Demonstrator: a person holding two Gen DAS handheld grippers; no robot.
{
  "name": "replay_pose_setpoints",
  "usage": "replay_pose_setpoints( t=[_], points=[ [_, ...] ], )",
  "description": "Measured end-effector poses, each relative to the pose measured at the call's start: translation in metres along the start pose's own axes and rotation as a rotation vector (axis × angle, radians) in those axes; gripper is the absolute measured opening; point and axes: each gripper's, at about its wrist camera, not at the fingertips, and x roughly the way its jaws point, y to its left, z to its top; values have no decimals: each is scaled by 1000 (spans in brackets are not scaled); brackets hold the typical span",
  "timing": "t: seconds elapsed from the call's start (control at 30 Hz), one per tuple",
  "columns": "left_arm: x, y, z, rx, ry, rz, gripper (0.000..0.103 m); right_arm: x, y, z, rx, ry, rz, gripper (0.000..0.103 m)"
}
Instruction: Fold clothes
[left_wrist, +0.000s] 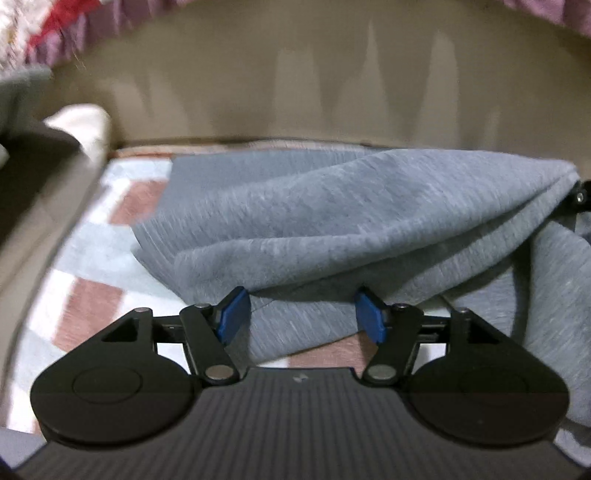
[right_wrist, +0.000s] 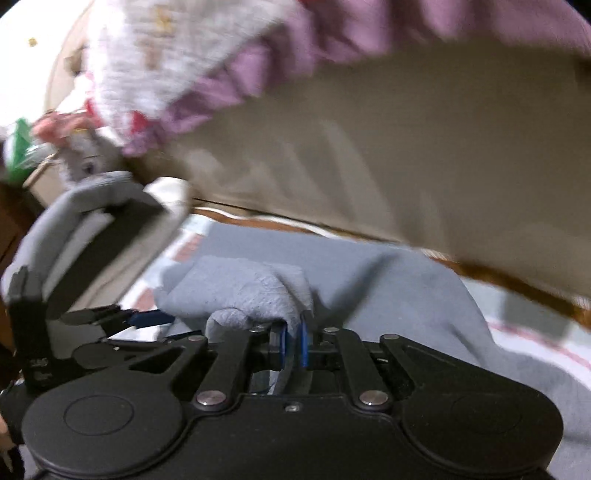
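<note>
The left wrist view shows the left tongs (left_wrist: 303, 314) apart, a fold of the soft grey knit garment (left_wrist: 332, 221) between them unpinched, on a checked pink-and-blue bedsheet (left_wrist: 92, 266). Only the right wrist view shows the right tongs (right_wrist: 293, 345) clamped on the garment's bunched edge.

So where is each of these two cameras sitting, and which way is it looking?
Left wrist: sits just behind the left tongs, looking down along their open blue fingers at the grey garment on the checked cover.
Right wrist: sits behind the right tongs, which pinch a fold of the garment; the left tongs show too.
Shared: the garment, the cover, the beige wall.
</note>
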Motion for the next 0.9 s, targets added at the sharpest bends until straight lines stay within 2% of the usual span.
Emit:
replay_pose_setpoints(
  t=[0.07,0.1,0.17,0.23,0.3,0.37,0.47,0.53,0.6,0.63,0.7,0.73,0.83,0.87,0.9],
  points=[
    [4,0,0,-10,-18,-6,64,9,-11,-2,33,24,-20,11],
    [6,0,0,-16,-28,-8,61,12,-16,-3,40,33,-27,12],
    [7,-1,4,9,-32,-33,13,18,-20,-6,45,50,-37,13],
    [-1,2,9,-14,-30,-35,2,23,-23,-9,47,65,-41,16],
    [-28,13,13,-57,-76,-10,1,25,-24,-12,54,61,-31,16],
    [-63,27,15,-84,-167,27,1,26,-21,-17,46,66,28,16],
    [-123,57,11,-163,-325,114,0,16,-6,-15,23,40,187,9],
    [-161,80,3,-244,-413,181,0,5,7,-11,13,9,311,9],
    [-184,102,-12,-317,-445,245,0,-4,23,-10,6,2,434,9],
    [-189,114,-21,-343,-431,264,0,-5,35,-13,-13,12,477,9],
    [-181,138,-44,-433,-342,284,0,1,65,-27,-119,80,501,10],
    [-175,147,-57,-513,-293,266,0,5,80,-34,-177,123,499,10],
    [-145,162,-105,-840,-199,44,7,21,99,-53,-307,226,403,10],
    [-135,167,-121,-948,-166,-32,7,26,106,-59,-351,260,370,14],
    [-126,164,-129,-997,-144,-87,7,31,112,-64,-391,293,338,15]
  ],
)
